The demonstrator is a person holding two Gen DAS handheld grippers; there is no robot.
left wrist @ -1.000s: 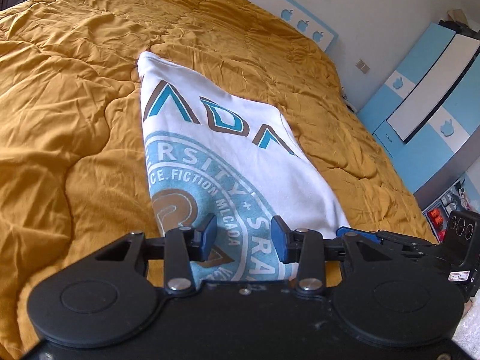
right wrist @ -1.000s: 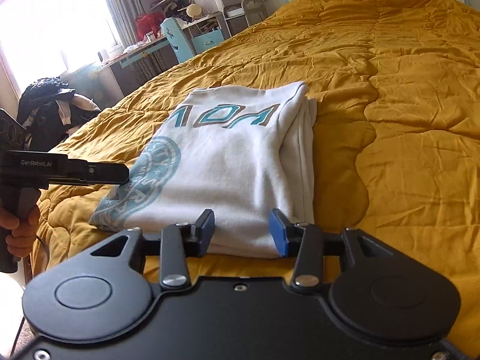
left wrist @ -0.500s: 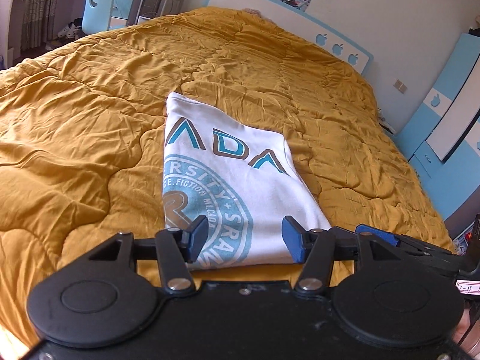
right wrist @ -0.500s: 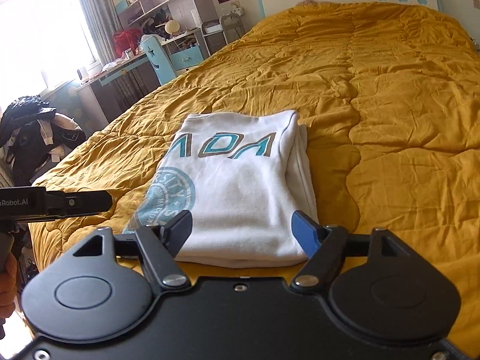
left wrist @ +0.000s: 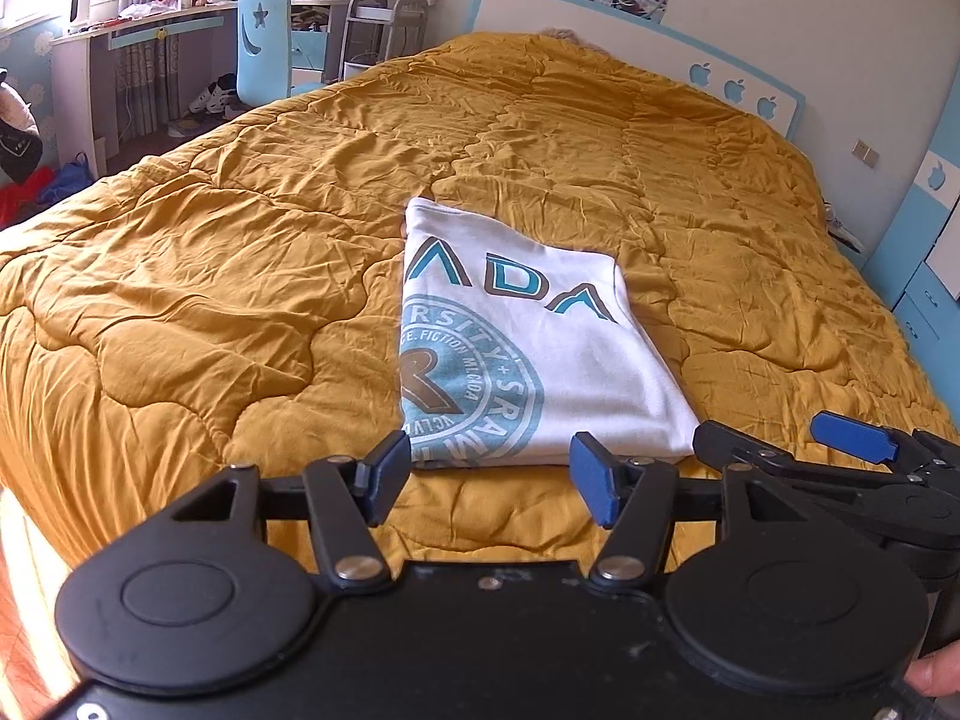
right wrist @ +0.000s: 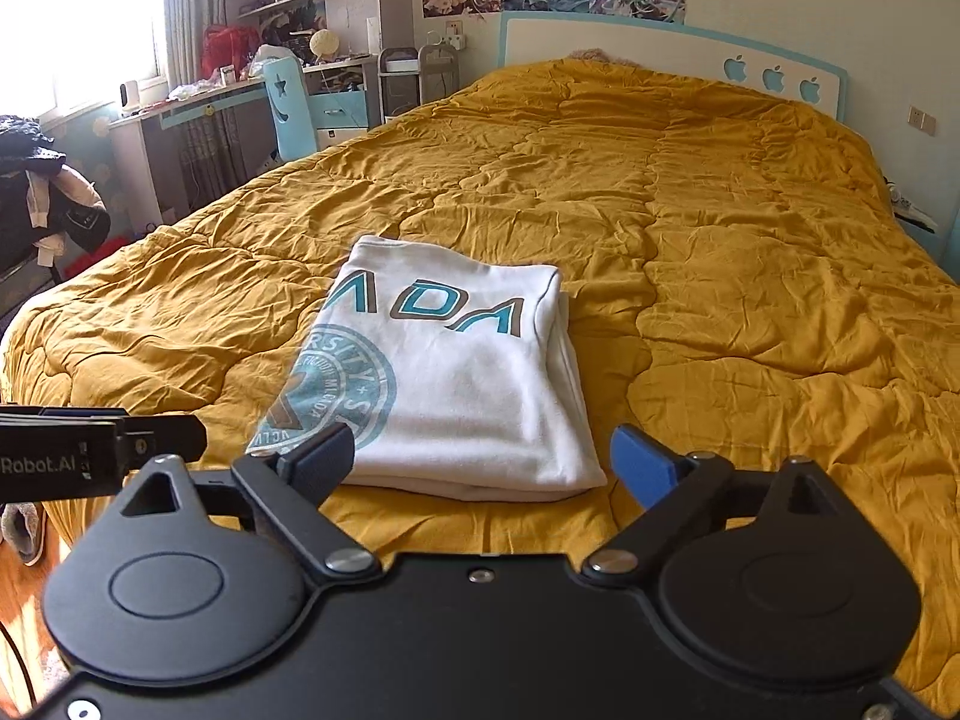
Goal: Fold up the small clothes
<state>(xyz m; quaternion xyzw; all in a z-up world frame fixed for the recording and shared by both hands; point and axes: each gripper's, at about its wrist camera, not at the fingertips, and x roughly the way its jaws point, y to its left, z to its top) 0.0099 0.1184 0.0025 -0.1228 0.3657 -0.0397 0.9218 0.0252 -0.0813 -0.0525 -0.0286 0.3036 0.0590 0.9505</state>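
White cotton T-shirt with teal lettering and a round teal-and-brown crest [left wrist: 528, 354]: folded to a compact rectangle, lying flat on the mustard-yellow quilted bedspread [left wrist: 210, 276]. In the left wrist view it sits at centre frame, slightly right of middle; in the right wrist view [right wrist: 444, 372] it sits centre-left, with stacked layers showing along its right-hand edge.

Left gripper, black with blue pads [left wrist: 489, 474]: lower centre of its own view, jaws spread apart, nothing between them, held just short of the shirt's near edge and not touching it. Its black body also shows at the left edge of the right wrist view [right wrist: 90, 450].

Right gripper, same make [right wrist: 480, 468]: lower centre of its own view, jaws spread wider, holding nothing, clear of the cloth. Visible too at the lower right of the left wrist view [left wrist: 840, 462].

Step in hand, by judgement: folding looks complete; both tools stand off from the finished bundle.

Next move, by judgement: either none, or a light tidy of the layered right-hand edge. If a further halving is wanted, each tool would need to pinch one near corner and carry it to the far edge together, keeping the layers from sliding.

Background: white-and-blue headboard with apple cut-outs [right wrist: 774, 78].
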